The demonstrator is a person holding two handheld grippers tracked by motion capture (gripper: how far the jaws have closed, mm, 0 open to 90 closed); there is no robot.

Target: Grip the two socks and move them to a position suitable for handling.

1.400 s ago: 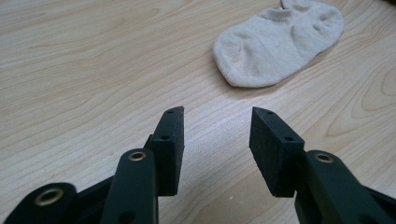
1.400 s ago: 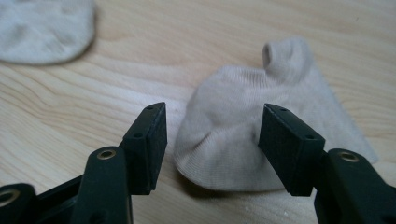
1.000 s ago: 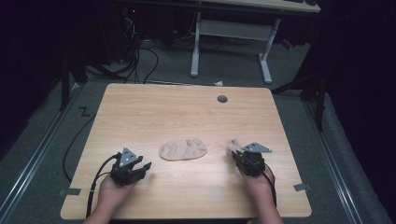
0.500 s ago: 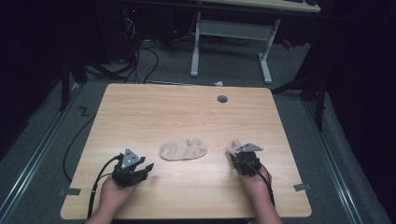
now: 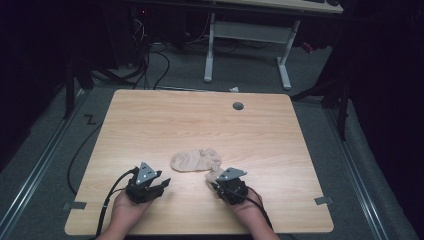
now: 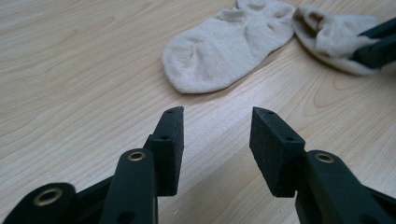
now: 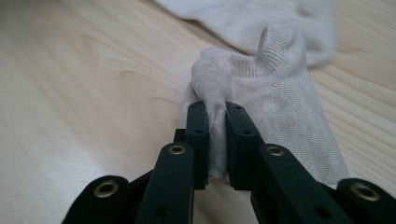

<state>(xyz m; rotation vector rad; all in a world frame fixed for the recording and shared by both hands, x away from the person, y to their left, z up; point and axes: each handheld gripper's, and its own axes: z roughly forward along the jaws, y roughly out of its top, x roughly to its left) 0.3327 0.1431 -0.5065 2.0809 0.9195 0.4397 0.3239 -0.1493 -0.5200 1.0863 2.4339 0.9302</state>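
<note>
On a pale wooden worktop [image 5: 200,120], the right hand-held gripper [image 7: 215,116] is clamped on a bunched fold of a beige sock [image 7: 266,93], its jaws pressed tight on the knit. A second beige sock [image 6: 224,46] lies flat just beyond it, touching or nearly touching the pinched one. The left hand-held gripper [image 6: 215,126] rests near the worktop's front edge with its jaws apart and nothing between them; bare wood separates it from the flat sock ahead. Far ahead of both, a round grey grommet [image 5: 238,106] sits in the worktop, and beyond that a white desk frame [image 5: 250,45] and loose cables [image 5: 150,65] stand on the dark floor. Compared with a second earlier, the right hand-held gripper has shifted toward the left one, with the pinched sock now next to the flat one.
</note>
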